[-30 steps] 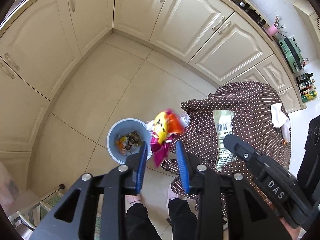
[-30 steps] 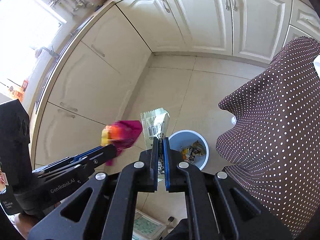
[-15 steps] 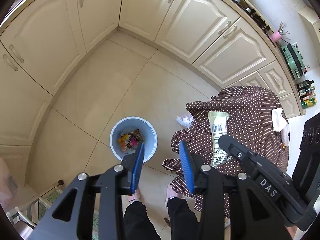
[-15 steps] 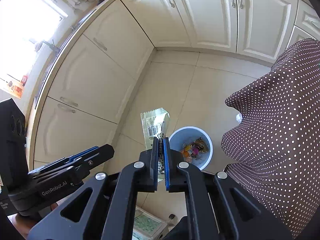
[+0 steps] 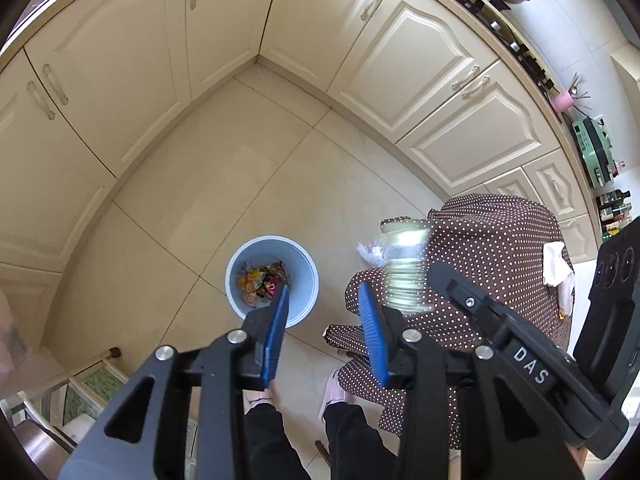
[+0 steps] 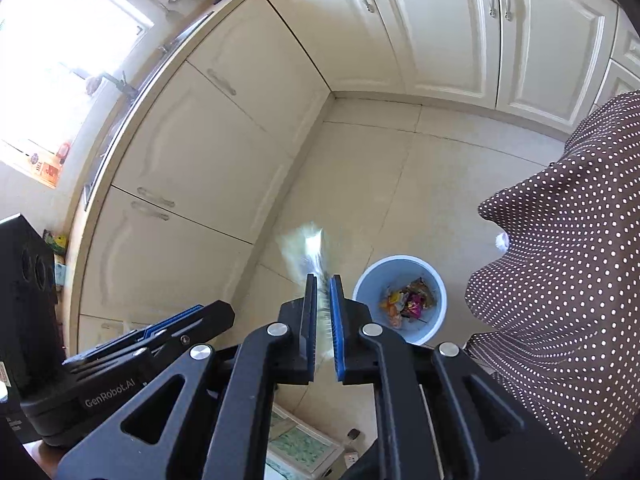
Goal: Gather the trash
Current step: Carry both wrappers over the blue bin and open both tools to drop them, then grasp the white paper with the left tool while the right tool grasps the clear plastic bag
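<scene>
A light blue bin (image 5: 272, 280) stands on the tiled floor with colourful wrappers inside; it also shows in the right wrist view (image 6: 400, 298). My left gripper (image 5: 324, 300) is open and empty above the bin's right side. My right gripper (image 6: 323, 280) has its jaws slightly parted around a pale green wrapper (image 6: 306, 252), which looks motion-blurred; whether it is still gripped is unclear. The wrapper shows blurred in the left wrist view (image 5: 404, 264). A crumpled white scrap (image 5: 370, 251) lies by the table's edge.
A table with a brown polka-dot cloth (image 5: 500, 264) stands right of the bin, with a white tissue (image 5: 556, 268) on it. Cream cabinets (image 5: 160, 80) line the far corner. The person's feet (image 5: 332, 392) are below. A glass shelf (image 6: 300, 444) sits low.
The colourful wrapper fell from my left gripper into the bin. My right gripper's jaws have parted slightly and the green wrapper is now blurred with motion. Both grippers rose a little.
</scene>
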`<state>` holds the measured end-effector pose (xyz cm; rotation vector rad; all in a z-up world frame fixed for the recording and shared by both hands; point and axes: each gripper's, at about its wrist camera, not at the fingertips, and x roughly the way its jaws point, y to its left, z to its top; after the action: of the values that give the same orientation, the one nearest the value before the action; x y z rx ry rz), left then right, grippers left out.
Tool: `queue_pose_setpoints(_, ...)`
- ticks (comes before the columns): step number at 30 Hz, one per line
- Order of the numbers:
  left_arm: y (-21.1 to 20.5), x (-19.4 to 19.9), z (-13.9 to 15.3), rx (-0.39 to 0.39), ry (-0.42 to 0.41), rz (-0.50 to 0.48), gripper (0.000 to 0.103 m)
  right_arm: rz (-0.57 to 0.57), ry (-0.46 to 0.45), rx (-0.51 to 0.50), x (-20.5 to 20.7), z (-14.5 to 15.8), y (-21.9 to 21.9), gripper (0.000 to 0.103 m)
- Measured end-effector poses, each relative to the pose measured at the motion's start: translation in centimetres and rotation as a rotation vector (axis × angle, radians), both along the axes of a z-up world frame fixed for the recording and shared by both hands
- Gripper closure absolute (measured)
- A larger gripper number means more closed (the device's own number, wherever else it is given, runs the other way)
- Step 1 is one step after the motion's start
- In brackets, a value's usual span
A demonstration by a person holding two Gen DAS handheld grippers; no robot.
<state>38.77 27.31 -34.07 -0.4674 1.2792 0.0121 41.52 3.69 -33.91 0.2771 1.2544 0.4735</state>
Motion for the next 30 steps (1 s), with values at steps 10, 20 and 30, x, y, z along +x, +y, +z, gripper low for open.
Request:
queue_pose_setpoints(10,-3.6,0.8,0.7,0.017,-0.003,-0.025,0.066,-0.041,-0.001,0.011,0.2,0.3,-4.4,0.092)
queue_pose_setpoints(20,-15.9,4.3,1.7,0.005,-0.027,-0.165,0.059,-0.210,-0.061,-0.034,0.7,1.9,-17.8,0.086)
queue_pose_setpoints(30,-37.0,7.8,1.6,-0.052,-0.080,-0.385,0.049,-0.480,-0.153,-0.190,-1.0,4.5,-37.9,0.065)
